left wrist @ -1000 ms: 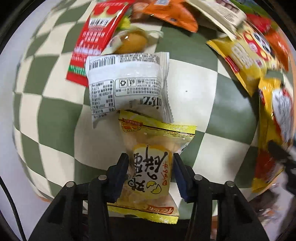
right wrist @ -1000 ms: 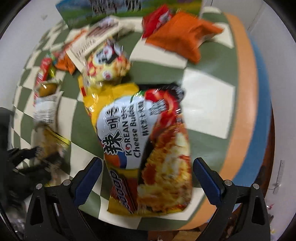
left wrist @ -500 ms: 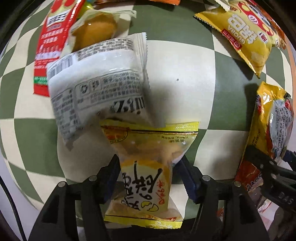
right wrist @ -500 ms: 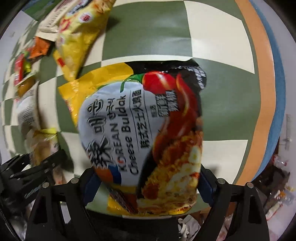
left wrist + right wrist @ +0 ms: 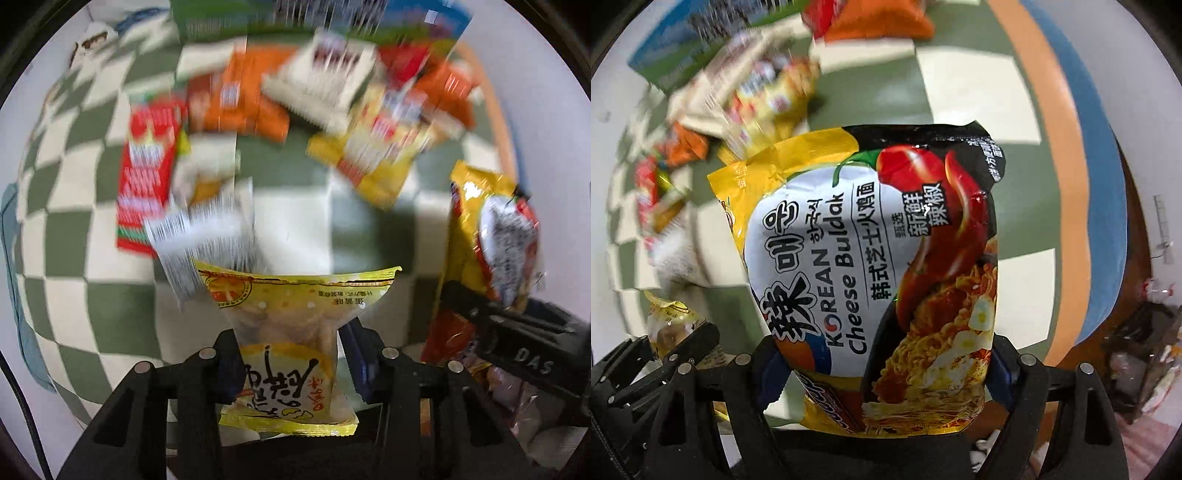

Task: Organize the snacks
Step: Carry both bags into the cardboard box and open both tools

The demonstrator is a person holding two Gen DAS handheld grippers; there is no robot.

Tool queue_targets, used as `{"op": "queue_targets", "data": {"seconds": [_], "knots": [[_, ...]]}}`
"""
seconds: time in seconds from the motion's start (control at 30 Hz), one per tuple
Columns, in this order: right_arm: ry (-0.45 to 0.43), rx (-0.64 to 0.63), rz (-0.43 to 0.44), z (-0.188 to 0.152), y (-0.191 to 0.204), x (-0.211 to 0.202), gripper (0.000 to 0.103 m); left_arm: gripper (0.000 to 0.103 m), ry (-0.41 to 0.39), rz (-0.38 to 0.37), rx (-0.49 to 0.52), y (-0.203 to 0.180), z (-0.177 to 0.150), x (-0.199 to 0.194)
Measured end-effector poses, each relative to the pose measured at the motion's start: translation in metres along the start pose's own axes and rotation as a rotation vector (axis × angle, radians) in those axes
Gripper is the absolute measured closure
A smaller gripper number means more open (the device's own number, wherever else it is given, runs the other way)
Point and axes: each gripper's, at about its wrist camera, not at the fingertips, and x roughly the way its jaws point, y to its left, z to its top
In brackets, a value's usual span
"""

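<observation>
A small yellow snack packet with black lettering hangs pinched at its waist in my left gripper, whose jaws are closing on it above the checkered cloth. My right gripper has its wide jaws closing on the sides of a big Korean cheese noodle pack, held clear of the table. In the left wrist view, the noodle pack and right gripper show at the right. The right wrist view catches the left gripper and its yellow packet at the lower left.
On the green-and-white checkered cloth lie a red packet, a white barcode packet, orange packets, a yellow bag and a green box at the back. The table's orange-and-blue edge curves along the right.
Both grippers have risen with their packs, so more of the table shows. The left jaws widened, then pinched the yellow packet tighter. The right jaws closed in onto the noodle pack.
</observation>
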Motion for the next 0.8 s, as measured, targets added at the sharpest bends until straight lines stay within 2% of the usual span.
{"op": "queue_targets", "data": {"seconds": [0.1,0.23,0.33,0.43,0.53,0.6,0.67,0.8], "knots": [[-0.036,0.018,0.082,0.016,-0.004,-0.04,0.015,0.061,-0.084,-0.059,-0.026,0.001,0.035,-0.045],[-0.103,-0.011,0.151,0.066,0.004,-0.106,0.015,0.061,-0.209,-0.09,-0.037,-0.016,0.096,-0.108],[-0.159,-0.016,0.198,0.109,0.011,-0.146,0.015,0.061,-0.291,-0.084,-0.042,-0.018,0.169,-0.142],[-0.216,-0.025,0.231,0.164,0.023,-0.182,0.015,0.061,-0.322,-0.074,-0.055,-0.018,0.227,-0.157],[-0.248,-0.047,0.221,0.22,0.039,-0.2,0.015,0.061,-0.308,-0.04,-0.06,-0.018,0.29,-0.151],[-0.237,-0.046,0.217,0.257,0.049,-0.2,0.015,0.061,-0.269,-0.013,-0.057,-0.015,0.333,-0.13],[-0.209,-0.047,0.197,0.287,0.057,-0.191,0.015,0.061,-0.2,-0.003,-0.075,-0.01,0.37,-0.103],[-0.123,-0.055,0.14,0.335,0.072,-0.163,0.015,0.061,-0.057,-0.011,-0.104,0.005,0.417,-0.043]]}}
